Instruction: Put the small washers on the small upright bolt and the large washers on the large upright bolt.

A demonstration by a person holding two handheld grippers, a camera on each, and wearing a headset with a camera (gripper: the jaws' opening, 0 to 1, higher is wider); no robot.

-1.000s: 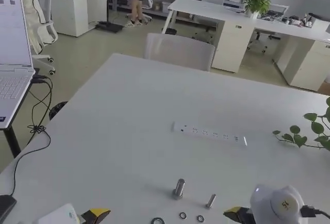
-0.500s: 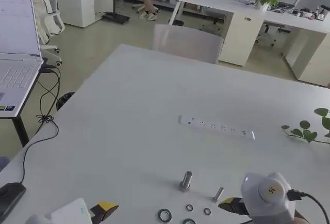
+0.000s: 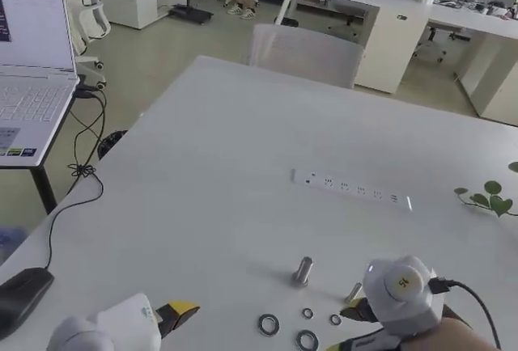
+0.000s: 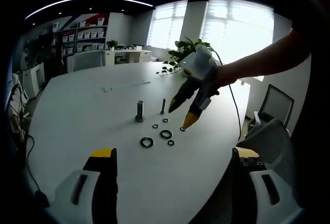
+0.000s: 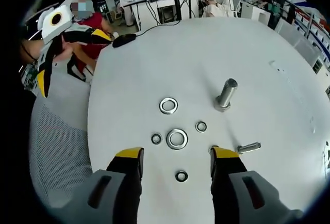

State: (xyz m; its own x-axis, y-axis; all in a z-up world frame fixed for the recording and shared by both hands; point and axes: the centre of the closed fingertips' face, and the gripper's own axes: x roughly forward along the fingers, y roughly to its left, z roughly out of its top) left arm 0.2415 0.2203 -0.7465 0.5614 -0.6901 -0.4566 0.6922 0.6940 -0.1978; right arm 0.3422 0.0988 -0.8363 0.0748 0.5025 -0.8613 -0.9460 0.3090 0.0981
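Work not yet begun: large washers (image 5: 177, 138) and small washers (image 5: 201, 126) lie loose at eight o'clock of the bare large bolt (image 5: 225, 94); small bolt (image 5: 249, 147) bare too. Left gripper (image 4: 174, 154) and right gripper (image 5: 176, 154) gape, empty.

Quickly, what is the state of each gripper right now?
Left gripper: open, holding nothing.
Right gripper: open, holding nothing; a small washer lies on the table between its fingers.

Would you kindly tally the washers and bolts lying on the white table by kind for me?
Large washers: 2
Small washers: 3
Large upright bolt: 1
Small upright bolt: 1
Total: 7
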